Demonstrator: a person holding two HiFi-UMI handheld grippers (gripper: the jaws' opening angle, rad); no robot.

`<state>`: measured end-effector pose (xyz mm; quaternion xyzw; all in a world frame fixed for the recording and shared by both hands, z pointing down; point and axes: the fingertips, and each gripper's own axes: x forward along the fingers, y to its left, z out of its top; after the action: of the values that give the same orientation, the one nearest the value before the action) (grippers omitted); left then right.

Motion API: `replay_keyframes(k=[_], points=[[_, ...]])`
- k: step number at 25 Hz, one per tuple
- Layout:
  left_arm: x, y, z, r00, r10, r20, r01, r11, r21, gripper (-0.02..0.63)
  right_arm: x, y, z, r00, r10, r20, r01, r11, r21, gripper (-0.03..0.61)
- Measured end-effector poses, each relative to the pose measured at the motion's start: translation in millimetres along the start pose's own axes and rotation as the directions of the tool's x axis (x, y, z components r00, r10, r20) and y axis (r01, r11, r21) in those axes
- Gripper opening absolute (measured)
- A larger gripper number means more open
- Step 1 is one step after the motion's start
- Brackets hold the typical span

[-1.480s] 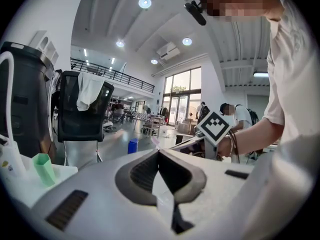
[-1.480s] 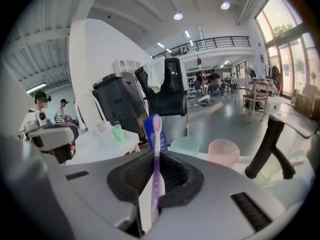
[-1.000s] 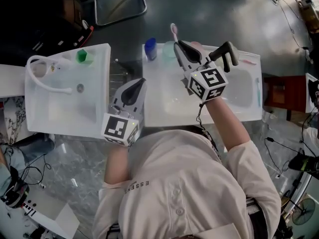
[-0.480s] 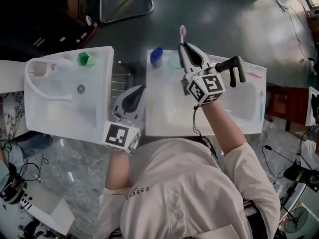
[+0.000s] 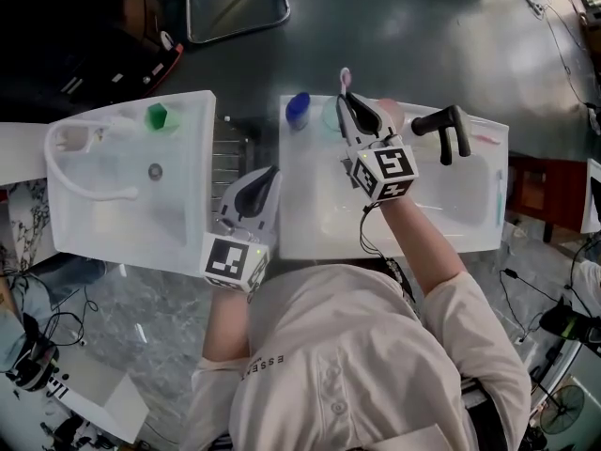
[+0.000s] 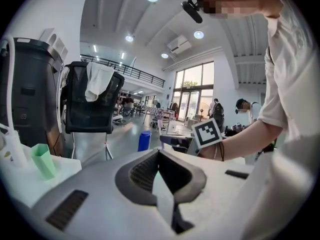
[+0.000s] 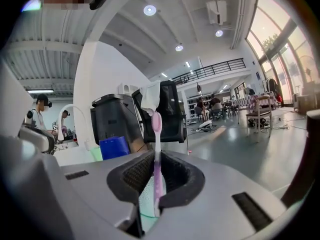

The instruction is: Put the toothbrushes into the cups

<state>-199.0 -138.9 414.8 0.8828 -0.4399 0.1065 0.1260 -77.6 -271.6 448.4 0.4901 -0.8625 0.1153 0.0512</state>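
My right tongs (image 5: 346, 99) pinch the pink toothbrush (image 5: 345, 74) upright, just above the pale cup (image 5: 330, 115) on the white basin's (image 5: 470, 225) rim, with the blue cup (image 5: 298, 109) at 9 o'clock. Left tongs (image 5: 269, 173) are closed and empty. Glossy grey floor (image 5: 413, 36) lies beyond.

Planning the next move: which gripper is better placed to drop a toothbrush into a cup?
Right. The right gripper clamps the pink toothbrush upright, just over the pale green cup; the left gripper is shut, empty and farther away.

Left white sink (image 5: 103, 205) with green cup (image 5: 157, 116); right sink (image 5: 310, 205) with blue cup (image 5: 298, 109).
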Motion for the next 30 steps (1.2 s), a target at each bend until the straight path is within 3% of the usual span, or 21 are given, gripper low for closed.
replay_keyframes(k=[2, 5, 12, 17, 24, 30], points=[[-0.9, 1.2, -2.4, 1.0, -0.004, -0.008, 0.004, 1.0, 0.0, 0.001, -1.6, 0.4, -1.8, 1.0, -0.012, -0.004, 0.012, 1.0, -0.005, 0.05], [-3.1, 2.0, -3.5, 1.0, -0.005, -0.006, 0.005, 1.0, -0.007, 0.002, -5.5, 2.3, -3.4, 0.999, -0.029, -0.023, 0.029, 0.999, -0.023, 0.176], [-11.3, -5.3, 5.5, 0.999, -0.047, 0.022, 0.047, 0.999, 0.018, 0.001, -29.9, 5.5, 10.0, 0.997, -0.072, 0.01, 0.072, 0.997, -0.011, 0.176], [-22.7, -19.3, 14.1, 0.992, -0.12, 0.049, 0.117, 0.992, 0.051, 0.001, -65.5, 14.4, 24.5, 0.992, -0.113, 0.054, 0.114, 0.993, -0.022, 0.176], [-26.2, -56.2, 8.5, 0.96, -0.277, 0.031, 0.274, 0.959, 0.07, 0.001, -132.0, 23.3, 13.3, 0.975, -0.22, 0.029, 0.222, 0.972, -0.082, 0.176], [-11.1, -100.6, 14.0, 0.934, -0.356, 0.014, 0.351, 0.928, 0.127, 0.0, -186.3, 2.3, 1.3, 0.96, -0.282, -0.003, 0.28, 0.955, -0.101, 0.175]])
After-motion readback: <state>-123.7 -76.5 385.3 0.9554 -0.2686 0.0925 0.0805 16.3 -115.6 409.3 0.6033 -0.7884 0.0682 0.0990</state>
